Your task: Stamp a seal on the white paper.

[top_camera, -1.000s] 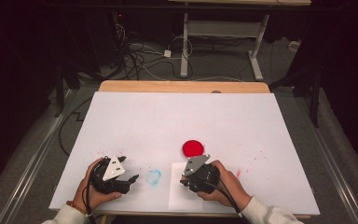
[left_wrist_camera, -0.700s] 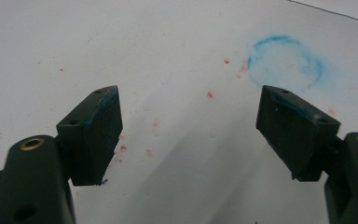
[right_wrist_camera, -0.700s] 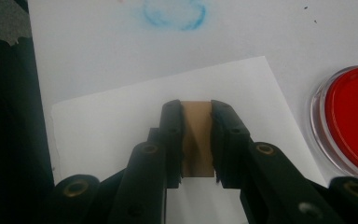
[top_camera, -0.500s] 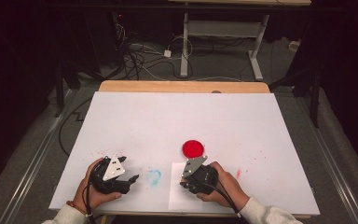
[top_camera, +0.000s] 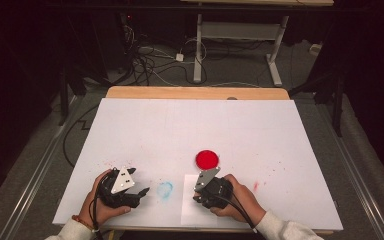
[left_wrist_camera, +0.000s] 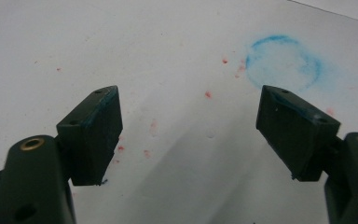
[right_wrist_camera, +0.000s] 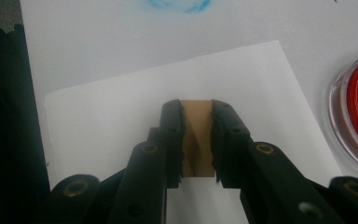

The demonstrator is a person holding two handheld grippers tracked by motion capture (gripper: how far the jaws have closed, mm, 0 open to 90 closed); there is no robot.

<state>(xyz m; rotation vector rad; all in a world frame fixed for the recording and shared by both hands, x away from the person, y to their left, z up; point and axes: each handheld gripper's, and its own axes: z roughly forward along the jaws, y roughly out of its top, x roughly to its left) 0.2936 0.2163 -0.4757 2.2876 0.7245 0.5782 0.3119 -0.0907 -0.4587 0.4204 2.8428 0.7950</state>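
1. Right gripper (right_wrist_camera: 197,140): jaws pinched onto a small tan block, probably a wooden stamp (right_wrist_camera: 196,140), though the close view leaves its make uncertain. The block stands between the pads with its long axis running along the jaws, its far end level with their tips.

2. Sheet of white paper (right_wrist_camera: 121,116): lies flat on the bench (top_camera: 195,130) directly under the right gripper, near the front edge. The stamp is held over its middle; whether it touches the sheet cannot be told.

3. Red ink pad (top_camera: 207,159): round, in a clear dish, on the bench just beyond the paper's far edge. In the right gripper view it sits off to the right of the jaws (right_wrist_camera: 354,116). Judged relation for the coming move: the pad lies ahead of the stamp and slightly to the side, and the right hand (top_camera: 237,195) is far nearer to it than the left.

4. Left gripper (left_wrist_camera: 189,126): jaws spread wide, nothing between them, hovering low over bare bench left of the paper.

5. Blue ring mark (top_camera: 165,190): a smudged stamped circle on the bench between the two grippers, ahead and to the right of the left jaws (left_wrist_camera: 283,63).

6. Red specks (left_wrist_camera: 208,94): scattered across the bench surface.
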